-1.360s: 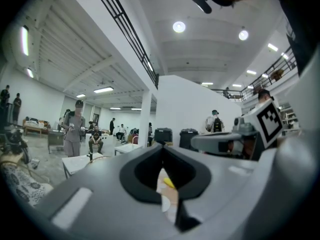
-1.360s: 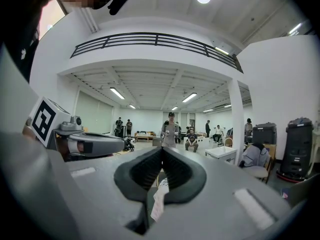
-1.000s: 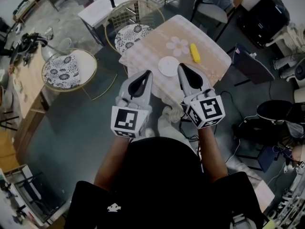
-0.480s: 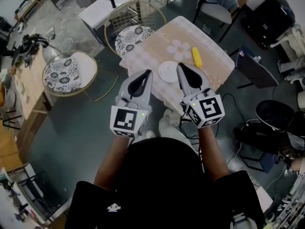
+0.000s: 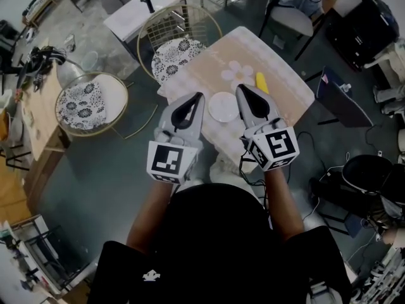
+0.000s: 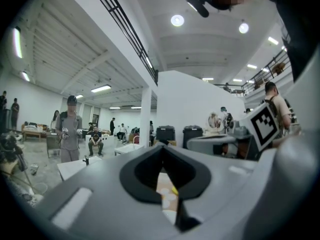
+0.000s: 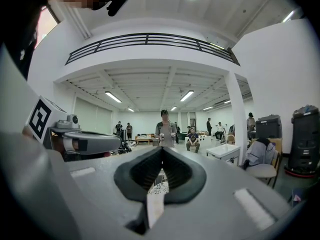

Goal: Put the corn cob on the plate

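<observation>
A yellow corn cob (image 5: 261,83) lies on the small table's pale checked cloth (image 5: 278,65), to the right of a printed flower. The empty white plate (image 5: 223,106) sits near the table's front edge. My left gripper (image 5: 199,95) and right gripper (image 5: 240,87) are held side by side in front of the table, both shut and empty, with the plate between their tips in the head view. In the left gripper view a sliver of the corn cob (image 6: 174,189) shows through the gap below the meeting tips (image 6: 163,146). The right gripper (image 7: 162,148) looks past the table into the hall.
A wire chair with a floral cushion (image 5: 176,48) stands at the table's left, a second one (image 5: 88,99) further left. A white table (image 5: 144,8) and a grey chair (image 5: 292,19) stand behind. Dark cases and cables (image 5: 361,182) crowd the floor on the right. People stand across the hall.
The table, plate and corn cob have slid down the head view toward the grippers. Both grippers kept their pose, shut and side by side.
</observation>
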